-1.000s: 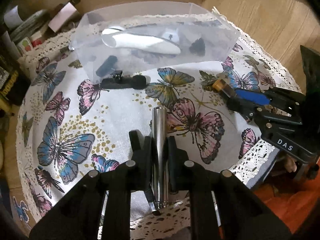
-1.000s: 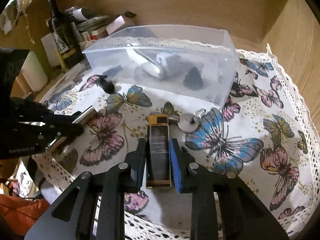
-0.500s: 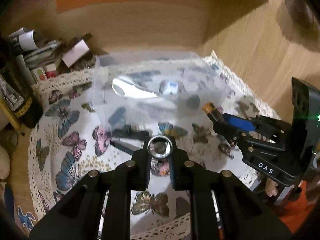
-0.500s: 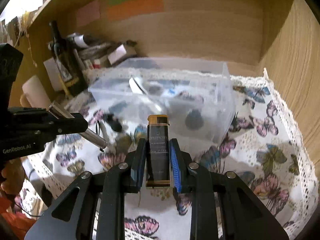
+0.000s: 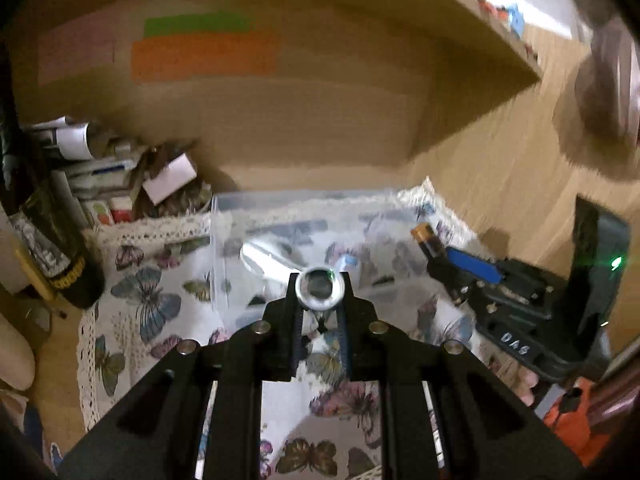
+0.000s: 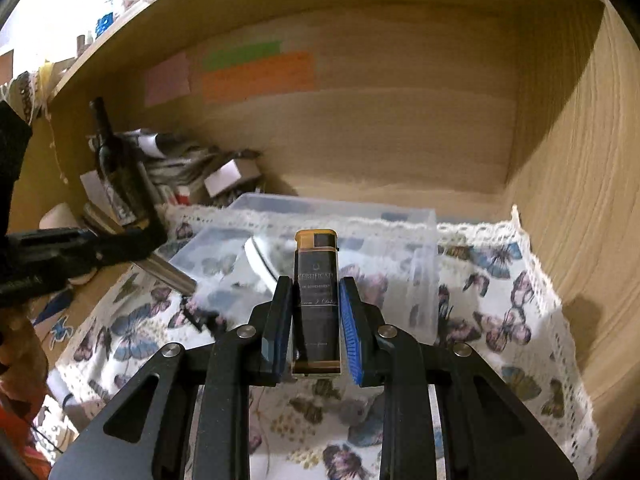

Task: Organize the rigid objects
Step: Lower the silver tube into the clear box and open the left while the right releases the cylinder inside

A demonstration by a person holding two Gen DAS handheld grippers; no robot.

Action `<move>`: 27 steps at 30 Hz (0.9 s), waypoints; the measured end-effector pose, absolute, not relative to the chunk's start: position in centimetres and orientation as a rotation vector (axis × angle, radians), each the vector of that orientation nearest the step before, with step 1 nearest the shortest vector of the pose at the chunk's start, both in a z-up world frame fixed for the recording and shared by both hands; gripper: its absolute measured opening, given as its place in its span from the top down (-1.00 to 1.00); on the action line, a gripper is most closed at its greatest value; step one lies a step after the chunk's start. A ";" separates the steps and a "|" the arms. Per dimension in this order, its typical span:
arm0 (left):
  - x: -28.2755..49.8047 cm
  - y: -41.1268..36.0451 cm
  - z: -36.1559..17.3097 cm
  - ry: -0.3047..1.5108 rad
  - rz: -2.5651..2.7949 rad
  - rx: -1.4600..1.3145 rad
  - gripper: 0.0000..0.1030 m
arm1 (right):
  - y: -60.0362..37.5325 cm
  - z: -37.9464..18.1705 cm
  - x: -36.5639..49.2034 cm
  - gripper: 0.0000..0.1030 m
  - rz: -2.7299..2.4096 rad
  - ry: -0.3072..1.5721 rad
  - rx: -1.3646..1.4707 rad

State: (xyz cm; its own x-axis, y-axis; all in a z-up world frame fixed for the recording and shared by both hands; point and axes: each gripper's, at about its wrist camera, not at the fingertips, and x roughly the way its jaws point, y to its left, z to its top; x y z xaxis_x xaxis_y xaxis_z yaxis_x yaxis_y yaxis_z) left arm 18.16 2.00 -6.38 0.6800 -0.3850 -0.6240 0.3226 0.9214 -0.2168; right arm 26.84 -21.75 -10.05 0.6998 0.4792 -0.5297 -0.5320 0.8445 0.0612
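Observation:
My left gripper (image 5: 319, 298) is shut on a silver metal tube (image 5: 320, 289), seen end-on and held in the air in front of the clear plastic box (image 5: 224, 248). In the right wrist view the tube (image 6: 166, 270) points at the box's near left corner. My right gripper (image 6: 316, 304) is shut on a black lighter with a gold cap (image 6: 316, 292), held above the cloth before the box (image 6: 424, 264). The box holds a white object (image 6: 258, 258) and small dark pieces. The lighter also shows in the left wrist view (image 5: 428, 240).
A butterfly-print cloth with a lace edge (image 6: 516, 320) covers the shelf. A dark bottle (image 6: 116, 168), papers and small cartons (image 6: 224, 176) crowd the back left. Wooden walls close the back and right. A black clip (image 6: 200, 316) lies on the cloth before the box.
Both grippers have lifted their objects off the cloth and risen toward the box. The tube now faces the left camera end-on.

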 end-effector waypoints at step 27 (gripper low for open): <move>27.4 0.6 -13.4 0.884 -0.306 -0.012 0.70 | -19.5 -14.5 34.9 0.57 0.493 0.748 -0.211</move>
